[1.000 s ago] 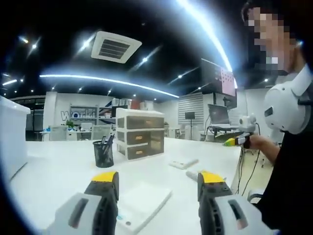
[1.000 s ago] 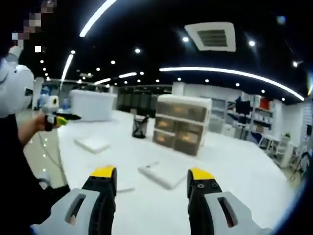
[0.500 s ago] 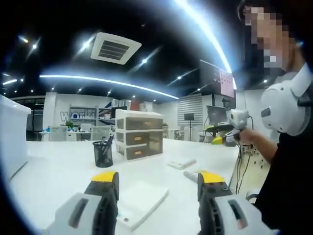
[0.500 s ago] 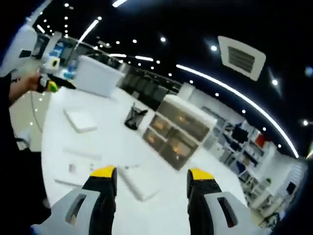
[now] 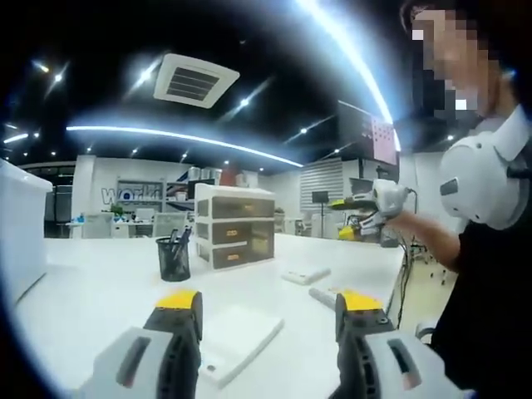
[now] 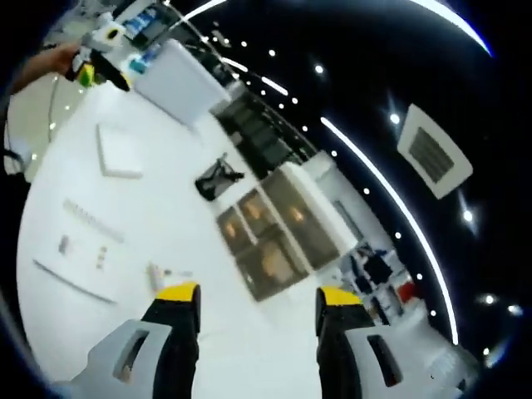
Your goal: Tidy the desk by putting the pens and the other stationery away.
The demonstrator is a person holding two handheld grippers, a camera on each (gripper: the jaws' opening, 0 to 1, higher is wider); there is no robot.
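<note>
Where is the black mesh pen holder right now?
In the left gripper view, the pen holder stands on the white desk just left of the drawer unit, beyond the open jaws.

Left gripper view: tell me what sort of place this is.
Most likely an open-plan office or lab. A long white desk carries a drawer unit and a mesh pen cup; a ceiling air vent and a monitor show beyond.
</note>
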